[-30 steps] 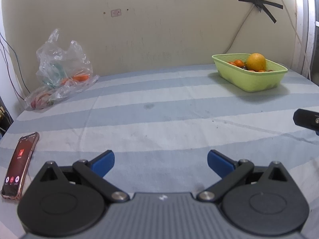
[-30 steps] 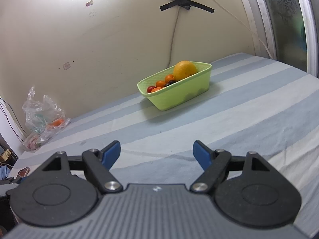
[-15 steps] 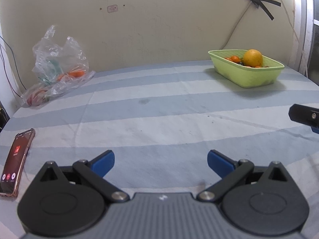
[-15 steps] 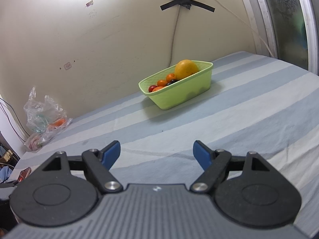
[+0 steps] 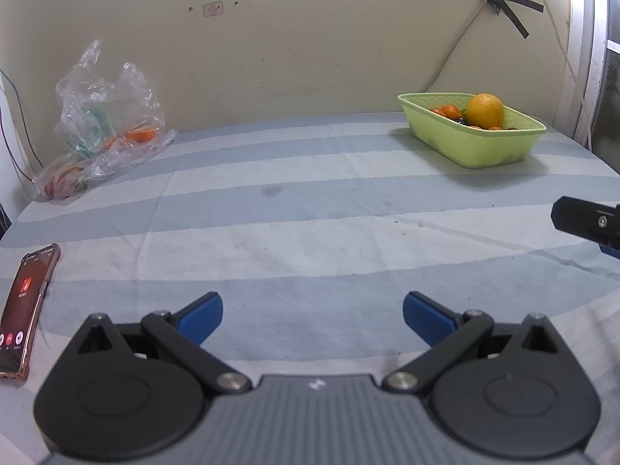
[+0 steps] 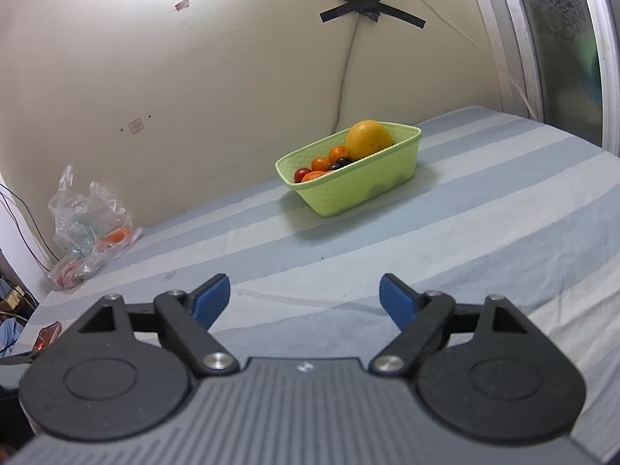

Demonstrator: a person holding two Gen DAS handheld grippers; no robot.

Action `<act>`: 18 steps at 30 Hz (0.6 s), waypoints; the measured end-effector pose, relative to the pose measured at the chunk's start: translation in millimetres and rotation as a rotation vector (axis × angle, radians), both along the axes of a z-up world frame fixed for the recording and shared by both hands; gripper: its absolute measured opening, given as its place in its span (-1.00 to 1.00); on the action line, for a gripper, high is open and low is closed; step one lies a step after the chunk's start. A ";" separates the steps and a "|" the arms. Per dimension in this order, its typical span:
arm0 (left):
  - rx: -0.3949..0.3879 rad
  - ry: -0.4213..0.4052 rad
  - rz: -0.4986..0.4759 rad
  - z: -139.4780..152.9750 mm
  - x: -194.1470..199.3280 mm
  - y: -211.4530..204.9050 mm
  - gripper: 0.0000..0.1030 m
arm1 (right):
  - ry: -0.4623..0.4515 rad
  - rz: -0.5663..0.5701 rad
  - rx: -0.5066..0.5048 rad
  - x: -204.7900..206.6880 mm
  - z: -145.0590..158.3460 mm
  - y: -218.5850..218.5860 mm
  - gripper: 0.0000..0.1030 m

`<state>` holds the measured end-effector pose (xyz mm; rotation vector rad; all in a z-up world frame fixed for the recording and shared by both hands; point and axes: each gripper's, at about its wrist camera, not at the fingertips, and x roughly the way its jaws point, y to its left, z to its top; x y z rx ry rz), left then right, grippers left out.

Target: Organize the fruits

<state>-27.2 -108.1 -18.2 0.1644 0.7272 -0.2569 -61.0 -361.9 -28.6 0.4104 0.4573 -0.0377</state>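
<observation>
A light green basket (image 5: 476,147) (image 6: 360,188) stands at the far right of the striped cloth, near the wall. It holds a large yellow-orange fruit (image 5: 484,110) (image 6: 368,139) and several small orange, red and dark fruits (image 6: 324,164). A clear plastic bag (image 5: 101,124) (image 6: 87,224) with orange and red fruit inside lies at the far left. My left gripper (image 5: 312,316) is open and empty over the near cloth. My right gripper (image 6: 304,302) is open and empty, well short of the basket; part of it shows at the right edge of the left wrist view (image 5: 589,221).
A phone (image 5: 24,310) with a lit screen lies on the cloth at the near left; its corner shows in the right wrist view (image 6: 46,335). A cable runs down the wall behind the basket (image 6: 345,73). A window frame (image 6: 542,38) borders the right side.
The left view has drifted slightly, so the basket and bag sit a little lower and more leftward in it. The right gripper has eased slightly toward the basket. Both stay open.
</observation>
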 end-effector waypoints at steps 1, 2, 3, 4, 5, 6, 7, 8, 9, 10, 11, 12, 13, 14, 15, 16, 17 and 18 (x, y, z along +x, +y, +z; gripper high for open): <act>0.002 -0.003 0.002 0.4 -0.3 0.1 1.00 | 0.000 0.001 -0.001 0.0 0.2 0.4 0.68; 0.002 -0.004 0.003 0.6 -0.3 0.3 1.00 | 0.001 0.002 -0.003 0.1 0.4 0.8 0.68; -0.001 -0.003 0.003 0.5 0.1 0.5 1.00 | 0.002 0.003 -0.003 0.2 0.4 0.9 0.68; -0.005 -0.001 0.004 0.6 0.3 0.6 1.00 | 0.002 0.003 -0.002 0.1 0.2 1.1 0.68; -0.008 0.000 0.004 0.6 0.4 0.8 1.00 | 0.003 0.004 -0.001 0.2 0.0 1.2 0.68; -0.008 0.001 0.004 0.4 0.4 1.0 1.00 | 0.003 0.005 -0.001 0.4 -0.1 1.4 0.68; -0.008 0.002 0.004 0.1 0.5 0.8 1.00 | 0.004 0.006 -0.002 0.7 -0.1 2.0 0.68; -0.008 0.002 0.005 0.0 0.6 1.2 1.00 | 0.004 0.007 -0.002 0.8 -0.3 2.5 0.68; -0.009 0.000 0.006 0.1 0.5 1.6 1.00 | 0.004 0.008 -0.001 0.9 -0.5 2.6 0.68; -0.010 -0.001 0.007 0.1 0.3 1.9 1.00 | 0.004 0.010 0.000 0.9 -0.7 3.1 0.68; -0.011 -0.005 0.010 0.1 -0.4 1.7 1.00 | 0.005 0.012 -0.001 1.0 -1.1 3.7 0.68; -0.010 -0.008 0.010 0.2 -0.7 1.9 1.00 | 0.007 0.014 -0.002 1.5 -1.2 3.9 0.68; -0.008 -0.010 0.010 0.2 -1.2 1.7 1.00 | 0.008 0.015 -0.003 1.8 -1.6 4.5 0.68; -0.006 -0.014 0.011 0.3 -2.1 1.3 1.00 | 0.010 0.017 -0.003 1.8 -2.0 5.2 0.68; -0.004 -0.019 0.010 0.4 -2.8 1.2 1.00 | 0.011 0.019 -0.002 1.7 -2.2 5.8 0.68; -0.001 -0.025 0.010 0.7 -3.7 0.8 1.00 | 0.012 0.019 -0.002 1.6 -2.4 6.6 0.68; -0.001 -0.028 0.008 1.3 -4.0 0.9 1.00 | 0.012 0.020 -0.002 1.5 -2.4 7.1 0.68; -0.003 -0.029 0.006 1.7 -4.0 1.2 1.00 | 0.011 0.021 -0.002 1.1 -2.4 7.4 0.68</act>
